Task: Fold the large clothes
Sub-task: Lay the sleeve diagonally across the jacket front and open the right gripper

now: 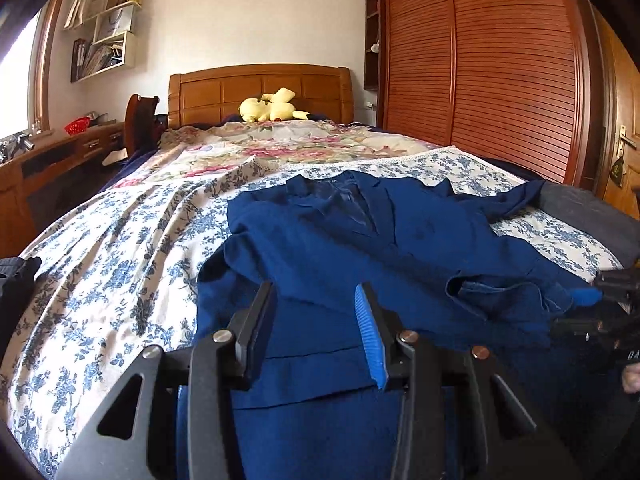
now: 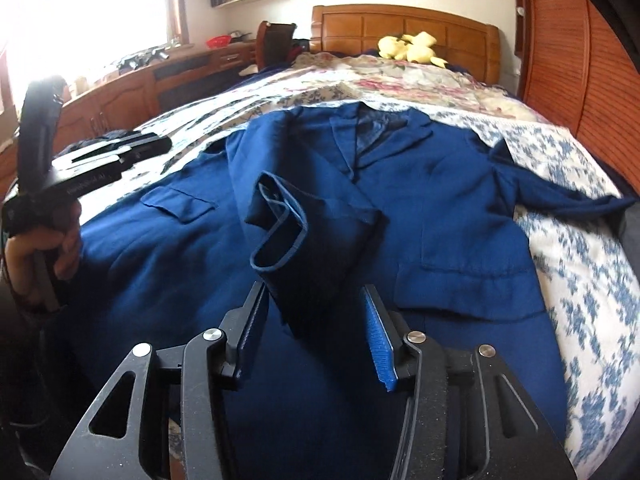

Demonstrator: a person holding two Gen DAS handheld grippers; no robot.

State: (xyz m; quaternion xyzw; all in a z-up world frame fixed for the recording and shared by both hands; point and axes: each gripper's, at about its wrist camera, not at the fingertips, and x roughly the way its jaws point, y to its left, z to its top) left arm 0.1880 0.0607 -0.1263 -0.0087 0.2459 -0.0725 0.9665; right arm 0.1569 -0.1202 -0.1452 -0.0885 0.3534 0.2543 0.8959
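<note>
A dark blue suit jacket (image 1: 400, 232) lies front-up on the bed, collar toward the headboard; it also shows in the right wrist view (image 2: 440, 200). One sleeve (image 2: 304, 232) is folded across the chest, its cuff open toward me. The other sleeve (image 2: 568, 200) trails off to the right. My left gripper (image 1: 316, 296) is open and empty above the jacket's hem; it also shows in the right wrist view (image 2: 152, 144). My right gripper (image 2: 316, 296) is open just above the folded sleeve's cuff, and shows at the right edge of the left wrist view (image 1: 600, 292).
The jacket rests on a blue-flowered sheet (image 1: 120, 248) over a rose quilt (image 1: 280, 144). A yellow plush toy (image 1: 272, 110) sits by the wooden headboard (image 1: 260, 88). A wardrobe (image 1: 480, 64) stands right, a desk (image 1: 60, 156) left. A dark cloth (image 1: 16, 276) lies at left.
</note>
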